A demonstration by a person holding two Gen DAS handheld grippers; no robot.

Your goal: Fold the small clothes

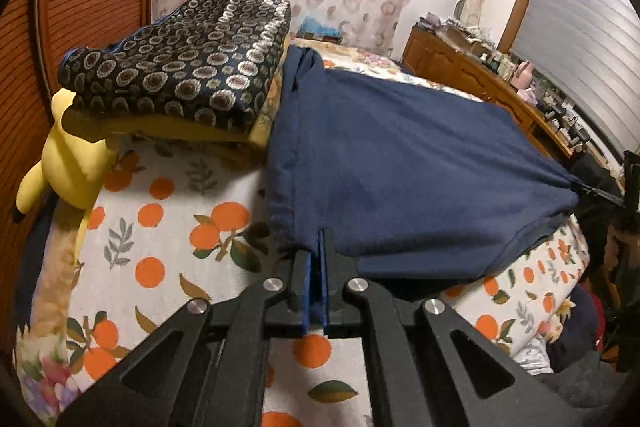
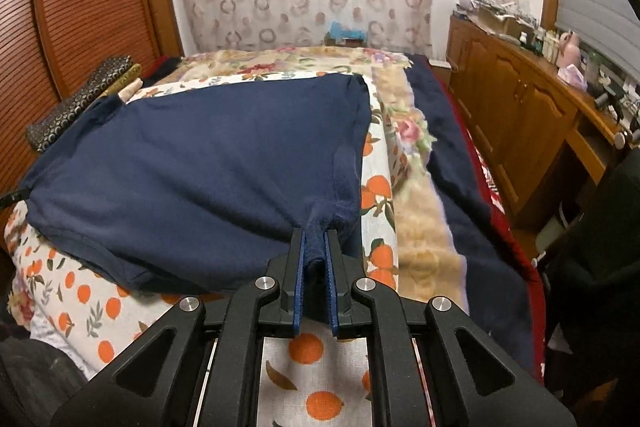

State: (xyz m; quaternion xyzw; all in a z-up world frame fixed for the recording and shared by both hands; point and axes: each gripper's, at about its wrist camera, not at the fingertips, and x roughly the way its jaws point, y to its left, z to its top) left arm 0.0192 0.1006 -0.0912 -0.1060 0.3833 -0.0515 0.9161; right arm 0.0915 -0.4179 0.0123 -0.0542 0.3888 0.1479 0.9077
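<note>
The left gripper (image 1: pixel 318 239) reaches forward, low over the bed (image 1: pixel 168 211), its jaws pressed narrow on the near left corner of the navy garment (image 1: pixel 400 163), a thin fold of cloth caught between the blue pads. The right gripper (image 2: pixel 316 239) is level with it on the other side, jaws closed on a thicker bunch of the same navy garment (image 2: pixel 200 171) at the near right corner. In the left wrist view the right gripper's dark tip (image 1: pixel 596 191) shows at the far right edge where the cloth is drawn to a point.

The garment is stretched between the two grippers, its near hem lifted off the orange-print sheet (image 2: pixel 312 379) while the far part lies on the bed. To the left of it a dark patterned folded cloth (image 1: pixel 180 67) rests on a yellow cushion (image 1: pixel 188 129), with a yellow plush toy (image 1: pixel 68 163) beside that. A navy blanket (image 2: pixel 472 187) runs along the right side of the bed, and a wooden cabinet (image 2: pixel 516 115) stands beyond it against the right wall
</note>
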